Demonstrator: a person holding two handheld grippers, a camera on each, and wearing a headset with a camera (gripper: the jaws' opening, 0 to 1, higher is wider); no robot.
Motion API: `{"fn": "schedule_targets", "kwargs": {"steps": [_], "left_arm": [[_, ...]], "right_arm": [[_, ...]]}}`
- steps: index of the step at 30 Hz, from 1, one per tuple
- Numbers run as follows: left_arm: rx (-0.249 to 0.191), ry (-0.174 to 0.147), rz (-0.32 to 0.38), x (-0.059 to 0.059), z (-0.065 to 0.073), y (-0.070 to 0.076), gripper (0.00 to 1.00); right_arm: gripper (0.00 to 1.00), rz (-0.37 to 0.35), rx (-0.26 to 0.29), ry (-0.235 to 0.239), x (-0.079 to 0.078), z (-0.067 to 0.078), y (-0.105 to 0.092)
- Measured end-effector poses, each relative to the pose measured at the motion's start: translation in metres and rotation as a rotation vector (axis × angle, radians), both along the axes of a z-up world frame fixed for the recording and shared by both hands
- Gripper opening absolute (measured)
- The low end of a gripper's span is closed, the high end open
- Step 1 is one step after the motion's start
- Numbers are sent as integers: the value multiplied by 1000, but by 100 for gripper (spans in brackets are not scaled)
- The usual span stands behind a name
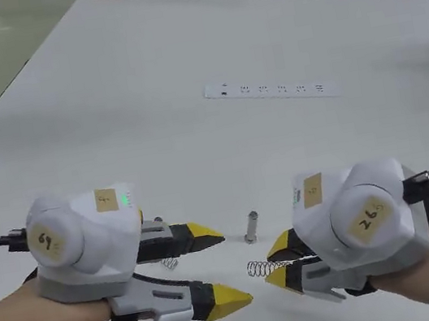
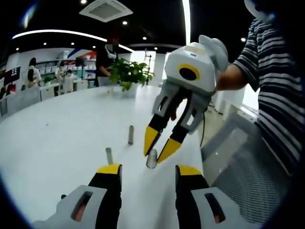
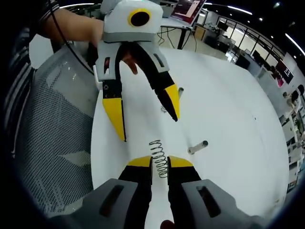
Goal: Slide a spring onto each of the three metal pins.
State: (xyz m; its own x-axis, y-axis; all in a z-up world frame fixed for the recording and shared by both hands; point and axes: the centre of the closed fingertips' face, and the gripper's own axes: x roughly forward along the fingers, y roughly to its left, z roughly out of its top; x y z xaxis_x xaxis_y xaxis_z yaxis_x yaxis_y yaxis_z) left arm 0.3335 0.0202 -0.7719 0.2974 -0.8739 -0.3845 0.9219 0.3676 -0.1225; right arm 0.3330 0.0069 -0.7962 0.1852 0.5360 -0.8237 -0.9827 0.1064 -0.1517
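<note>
Low over white table (image 1: 180, 51), right tool (image 3: 159, 162) pinches spring (image 3: 156, 148).

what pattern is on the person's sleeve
Dark and light stripes on the sleeve, best seen in the left gripper view.

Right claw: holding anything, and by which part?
Right claw grips a spring by one end; the rest sticks out past the tips. Left claw is open, holding nothing.
</note>
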Motion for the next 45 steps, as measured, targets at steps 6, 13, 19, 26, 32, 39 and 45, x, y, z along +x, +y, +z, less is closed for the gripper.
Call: {"fn": "schedule_targets", "kwargs": {"steps": [6,13,19,26,32,39,45], "left_arm": [[10,-12,-17,3,-4,-8,32],[23,-32,-25,6,-8,-17,24],[26,-41,-28,8,-10,-22,19],[38,-47,-42,5,-13,-24,17],[39,-62,-45,4,-12,-25,12],[31,-74,-50,3,-9,-26,5],[35,-84,-59,1,-8,-26,3]], "right_arm": [[9,0,-26,-19,2,-2,-3],[9,18,-64,-68,2,-3,-5],[9,39,-96,-105,1,-5,-7],[9,22,-83,-99,3,-1,-7],[9,20,-80,-99,4,1,-7],[9,31,-77,-97,2,2,-7],[9,28,-71,-96,2,4,-6]]}}
